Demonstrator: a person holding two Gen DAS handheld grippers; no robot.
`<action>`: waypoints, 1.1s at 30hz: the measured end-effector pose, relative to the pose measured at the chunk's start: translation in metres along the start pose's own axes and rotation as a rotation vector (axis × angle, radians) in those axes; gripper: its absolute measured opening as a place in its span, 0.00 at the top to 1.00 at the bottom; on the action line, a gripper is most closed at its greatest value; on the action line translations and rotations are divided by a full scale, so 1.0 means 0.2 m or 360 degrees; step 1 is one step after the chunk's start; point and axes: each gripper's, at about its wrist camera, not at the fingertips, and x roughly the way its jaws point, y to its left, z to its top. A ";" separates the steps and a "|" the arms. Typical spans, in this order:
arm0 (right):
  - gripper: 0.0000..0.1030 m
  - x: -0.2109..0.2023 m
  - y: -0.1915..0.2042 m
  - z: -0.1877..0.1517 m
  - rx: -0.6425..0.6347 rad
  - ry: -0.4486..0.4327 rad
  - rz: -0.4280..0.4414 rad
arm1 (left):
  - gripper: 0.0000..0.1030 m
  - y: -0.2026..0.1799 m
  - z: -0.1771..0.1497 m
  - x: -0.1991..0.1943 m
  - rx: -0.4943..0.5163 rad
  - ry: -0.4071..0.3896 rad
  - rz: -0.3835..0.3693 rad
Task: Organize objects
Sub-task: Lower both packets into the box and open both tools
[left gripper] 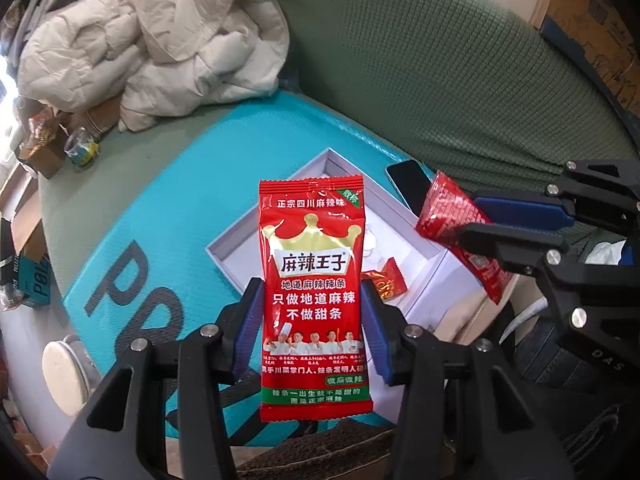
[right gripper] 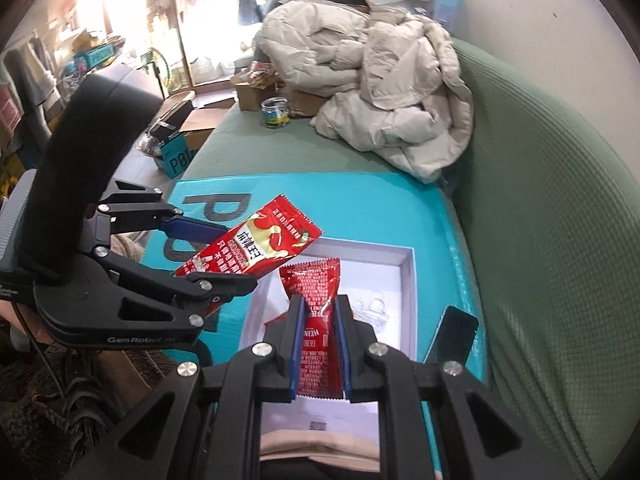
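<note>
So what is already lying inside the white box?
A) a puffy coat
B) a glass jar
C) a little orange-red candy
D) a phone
C: a little orange-red candy lies in the white box, while the phone rests outside it on the teal bag, and the jar and coat sit farther back.

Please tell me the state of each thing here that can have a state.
Left gripper: shut on the snack packet.
Right gripper: shut on the ketchup sachet.
White box: open, no lid on.
Phone: screen dark.
Small red candy: lying in the box.
</note>
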 end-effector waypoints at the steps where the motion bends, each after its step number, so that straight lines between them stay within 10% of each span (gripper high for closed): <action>1: 0.86 0.01 -0.03 -0.01 0.0009 0.0001 -0.0008 | 0.55 -0.01 0.01 0.02 0.0001 0.0013 0.0002; 33: 0.86 0.58 -0.25 -0.26 0.0149 0.0233 0.0105 | 0.55 -0.08 0.01 0.71 0.0058 0.0288 -0.0113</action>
